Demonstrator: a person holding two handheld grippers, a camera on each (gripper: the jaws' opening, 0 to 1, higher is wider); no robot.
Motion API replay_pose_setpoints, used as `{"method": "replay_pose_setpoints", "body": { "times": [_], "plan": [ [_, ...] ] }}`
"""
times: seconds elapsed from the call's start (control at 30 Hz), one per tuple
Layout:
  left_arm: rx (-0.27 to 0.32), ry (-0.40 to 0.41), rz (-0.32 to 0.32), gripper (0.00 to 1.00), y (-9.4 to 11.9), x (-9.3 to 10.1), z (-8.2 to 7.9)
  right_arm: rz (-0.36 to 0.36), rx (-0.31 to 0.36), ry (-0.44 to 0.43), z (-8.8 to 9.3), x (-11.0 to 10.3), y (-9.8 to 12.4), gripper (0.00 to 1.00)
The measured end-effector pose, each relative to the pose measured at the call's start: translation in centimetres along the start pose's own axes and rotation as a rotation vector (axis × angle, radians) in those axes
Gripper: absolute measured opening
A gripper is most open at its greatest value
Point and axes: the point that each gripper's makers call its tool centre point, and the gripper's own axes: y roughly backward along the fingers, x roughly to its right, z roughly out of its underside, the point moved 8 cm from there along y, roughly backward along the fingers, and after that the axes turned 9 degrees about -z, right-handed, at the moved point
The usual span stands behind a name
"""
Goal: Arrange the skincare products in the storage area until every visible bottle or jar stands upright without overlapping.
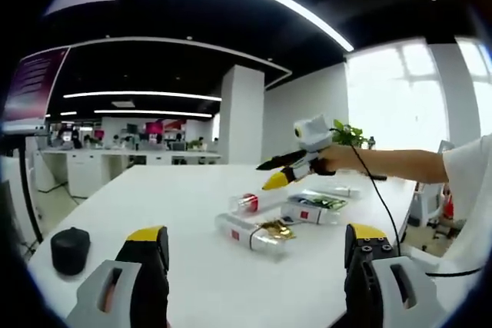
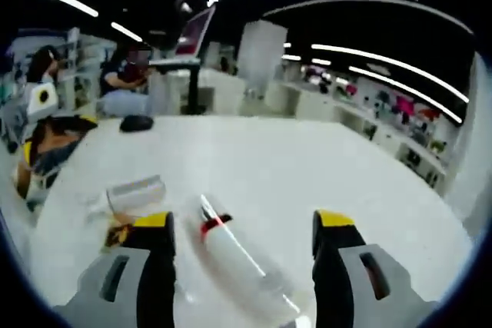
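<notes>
Left claw point(image 1: 256, 247) is held wide open above the white bench point(image 1: 192, 282), nothing gripped. Lying flat ahead of it: a clear bottle with gold contents point(image 1: 250, 234), a red-capped tube point(image 1: 257, 202) and a boxed product point(image 1: 311, 210). Right claw point(image 2: 242, 237) is spread wide, empty, over a red-banded clear bottle point(image 2: 234, 255) lying between its jaws. A black object point(image 1: 70, 250) is seen near the bench edge.

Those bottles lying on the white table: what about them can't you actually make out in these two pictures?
- Labels: print on the boxed product is too small, left gripper view.
- Red-capped bottle: its lower end is blurred near the bottom edge, right gripper view.
- Gold-trimmed bottle: mostly hidden behind the right gripper's own jaw, right gripper view.
</notes>
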Motion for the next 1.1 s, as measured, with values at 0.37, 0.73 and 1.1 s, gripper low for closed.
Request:
{"method": "replay_pose_setpoints", "body": {
  "times": [0.37, 0.73, 1.1],
  "plan": [
    [-0.015, -0.004, 0.011, 0.98, -0.4, 0.4, 0.3, -0.093, -0.335, 0.227, -0.9, 2.4, -3.8, 0.6],
    [-0.021, -0.004, 0.008, 0.98, -0.6, 0.3, 0.5, -0.217, -0.572, 0.301, -1.3, 1.0, -5.7, 0.43],
    [-0.019, 0.005, 0.015, 0.98, -0.6, 0.5, 0.5, -0.298, -0.674, 0.304, -0.5, 0.6, -7.7, 0.29]
  ]
}}
